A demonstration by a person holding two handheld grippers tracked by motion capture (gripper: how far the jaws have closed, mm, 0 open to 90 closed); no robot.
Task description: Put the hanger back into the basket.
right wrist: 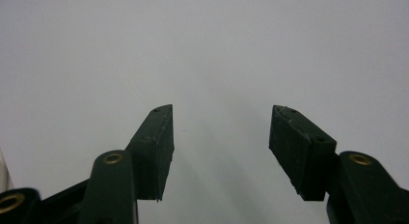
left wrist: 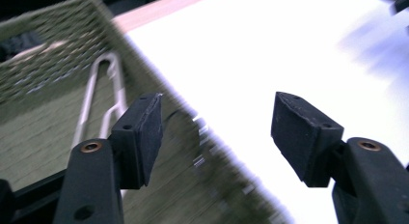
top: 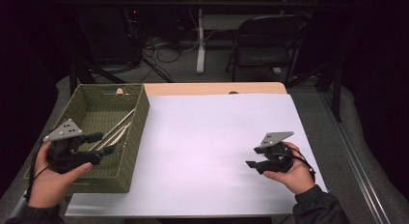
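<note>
Nearest to the person, the left gripper is held over the near part of a green woven basket. Its jaws stand wide apart and hold nothing. The right gripper hovers above the white sheet at the near right side, not far from the sheet's right edge. Its jaws are also wide open and empty.

The basket stands at the left side of the table, with its right wall at the sheet's left edge. Inside lie pale metal tongs, reaching diagonally toward the far right corner. The left gripper view is blurred here.

Between the basket and the right gripper the sheet is bare. Beyond the sheet a strip of wooden table edge shows, and further a dark folding chair stands on the floor.
</note>
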